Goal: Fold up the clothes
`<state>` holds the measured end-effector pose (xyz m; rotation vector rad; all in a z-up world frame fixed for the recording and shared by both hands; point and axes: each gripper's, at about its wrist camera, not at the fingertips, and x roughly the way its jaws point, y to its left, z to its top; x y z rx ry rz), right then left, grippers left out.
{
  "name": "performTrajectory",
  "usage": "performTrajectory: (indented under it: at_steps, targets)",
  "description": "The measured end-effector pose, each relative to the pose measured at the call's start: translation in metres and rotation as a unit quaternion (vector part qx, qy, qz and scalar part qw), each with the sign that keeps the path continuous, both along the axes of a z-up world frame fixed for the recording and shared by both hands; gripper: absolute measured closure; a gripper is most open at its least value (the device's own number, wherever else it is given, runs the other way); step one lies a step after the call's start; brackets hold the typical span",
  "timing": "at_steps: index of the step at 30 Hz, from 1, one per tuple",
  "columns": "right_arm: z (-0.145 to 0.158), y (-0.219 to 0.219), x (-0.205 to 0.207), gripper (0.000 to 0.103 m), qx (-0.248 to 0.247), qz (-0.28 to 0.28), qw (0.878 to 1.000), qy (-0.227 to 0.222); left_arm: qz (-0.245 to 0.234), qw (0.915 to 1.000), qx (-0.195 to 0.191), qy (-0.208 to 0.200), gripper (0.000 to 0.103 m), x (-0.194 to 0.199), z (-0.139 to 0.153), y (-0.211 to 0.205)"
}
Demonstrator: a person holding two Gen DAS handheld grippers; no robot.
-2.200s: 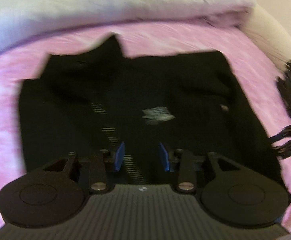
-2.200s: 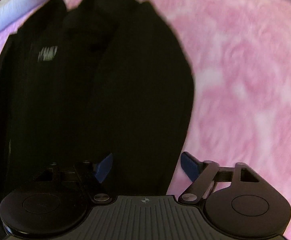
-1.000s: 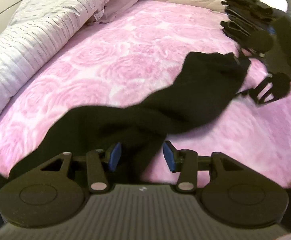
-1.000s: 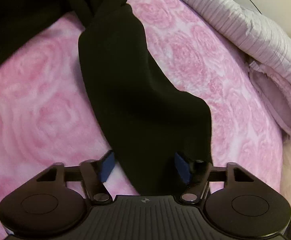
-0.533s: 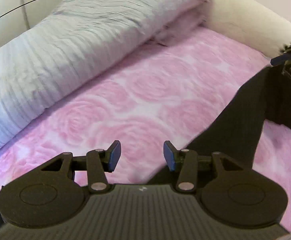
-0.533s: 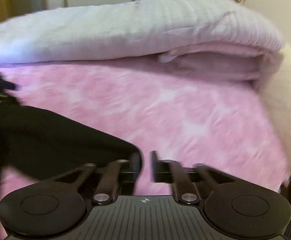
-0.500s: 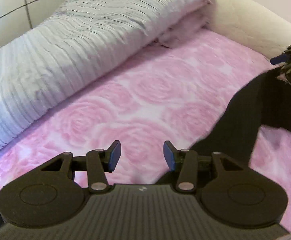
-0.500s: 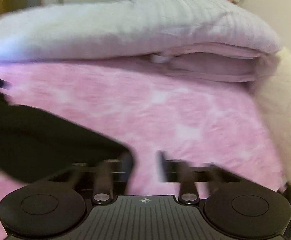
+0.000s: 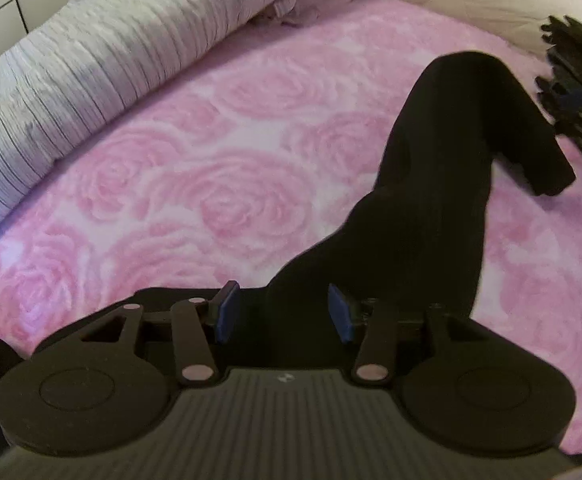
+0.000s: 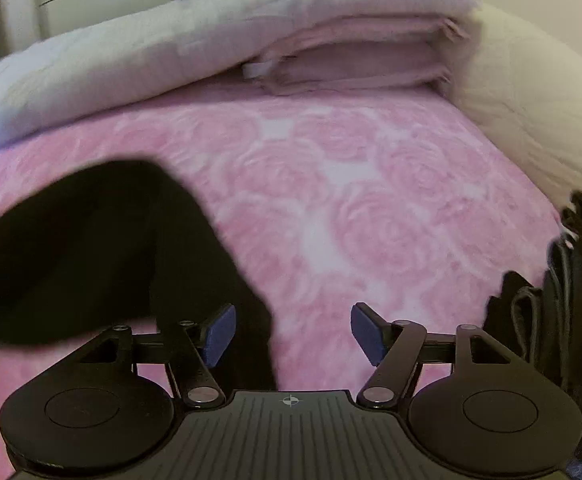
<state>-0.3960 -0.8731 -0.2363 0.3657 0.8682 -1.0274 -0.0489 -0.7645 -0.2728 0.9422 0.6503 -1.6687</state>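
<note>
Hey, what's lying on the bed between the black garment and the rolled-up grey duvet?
Nothing: in the left wrist view only bare pink rose-print bedspread separates the black garment from the grey duvet.

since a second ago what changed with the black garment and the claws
The right claw let go of the black garment and is opening, nothing between its pads. The garment dropped into a strip on the pink bedspread. The left claw stays part open over the cloth.

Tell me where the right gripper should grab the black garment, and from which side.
Take the black garment at its free narrow end, coming from above. That end lies loose on the pink rose blanket, nearest the right gripper, whose jaws are opening with nothing between them.
</note>
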Motion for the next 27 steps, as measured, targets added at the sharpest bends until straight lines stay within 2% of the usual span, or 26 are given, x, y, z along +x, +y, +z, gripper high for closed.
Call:
performTrajectory:
  at_steps: [3, 5, 9, 11, 12, 13, 14, 15, 18, 20, 23, 24, 27]
  targets:
    - [-0.004, 0.032, 0.008, 0.034, -0.035, 0.034, 0.999, 0.007, 0.017, 0.9998, 0.002, -0.001, 0.060, 0.005, -0.003, -0.012]
    - [-0.012, 0.052, 0.014, 0.030, -0.038, 0.066, 0.997, 0.024, 0.024, 0.9997, 0.003, 0.000, 0.060, 0.007, -0.003, -0.020]
    - [-0.049, 0.066, 0.033, 0.030, -0.059, 0.125, 0.988, 0.068, 0.015, 0.9999, -0.007, -0.002, 0.060, 0.004, 0.004, -0.027]
    - [-0.069, 0.063, 0.045, 0.033, -0.086, 0.161, 0.979, 0.095, 0.012, 0.9998, -0.013, -0.003, 0.060, 0.002, 0.009, -0.026]
    - [-0.076, 0.056, 0.047, 0.043, -0.084, 0.173, 0.976, 0.098, 0.010, 0.9998, -0.016, -0.004, 0.060, 0.002, 0.012, -0.025]
    - [-0.078, 0.048, 0.048, 0.081, -0.073, 0.174, 0.977, 0.098, 0.007, 0.9998, -0.020, -0.005, 0.060, 0.002, 0.016, -0.022]
    - [-0.071, 0.041, 0.044, 0.098, -0.065, 0.164, 0.980, 0.091, 0.004, 0.9997, -0.024, -0.006, 0.060, 0.002, 0.020, -0.019]
    - [-0.062, 0.036, 0.040, 0.098, -0.059, 0.151, 0.983, 0.082, 0.000, 0.9996, -0.028, -0.007, 0.060, 0.003, 0.025, -0.016]
    - [-0.002, 0.012, 0.000, 0.098, -0.023, 0.072, 0.997, 0.005, -0.007, 0.9993, -0.036, -0.011, 0.060, 0.003, 0.036, -0.005]
    - [0.040, -0.008, -0.032, 0.098, 0.001, 0.030, 0.999, -0.041, -0.010, 0.9992, -0.036, -0.013, 0.060, 0.001, 0.039, -0.001]
    - [0.071, -0.045, -0.061, 0.098, 0.042, 0.000, 0.997, -0.068, -0.005, 0.9993, -0.033, -0.015, 0.060, -0.001, 0.039, -0.001]
    - [0.074, -0.056, -0.062, 0.097, 0.051, -0.010, 0.997, -0.064, -0.003, 0.9993, -0.033, -0.015, 0.060, -0.001, 0.039, -0.002]
    - [0.061, -0.073, -0.044, 0.081, -0.023, -0.034, 0.998, 0.048, 0.003, 0.9993, -0.034, -0.015, 0.060, -0.002, 0.038, -0.002]
